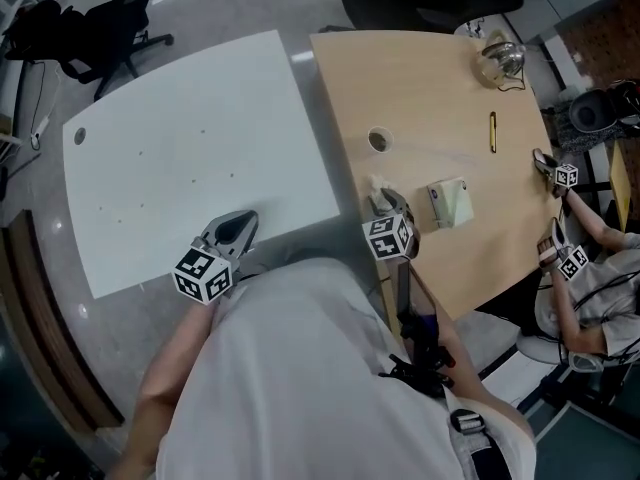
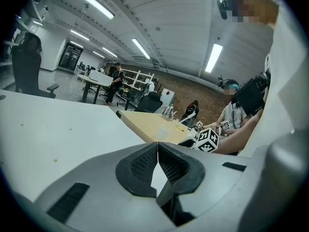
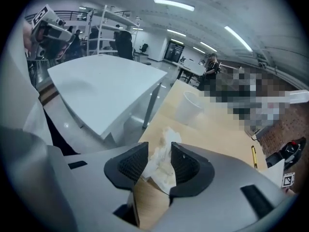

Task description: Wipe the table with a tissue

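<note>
A crumpled white tissue (image 3: 163, 166) lies on the wooden table (image 3: 217, 132) between the jaws of my right gripper (image 3: 159, 151). The jaws stand apart around it, so the gripper is open. From the head view the tissue (image 1: 377, 187) pokes out just beyond the right gripper (image 1: 388, 204), near the wooden table's (image 1: 430, 98) left edge. My left gripper (image 1: 237, 230) hangs at the front edge of the white table (image 1: 190, 148). Its jaws meet with nothing between them; in the left gripper view it (image 2: 157, 146) looks across the white table (image 2: 53, 139).
A paper cup (image 1: 379, 140), a pale tissue box (image 1: 450, 204), a pen (image 1: 493, 131) and a glass jug (image 1: 501, 58) stand on the wooden table. Another person's marker-cube grippers (image 1: 566, 176) work at its right edge. Office chairs (image 1: 100, 28) stand behind the white table.
</note>
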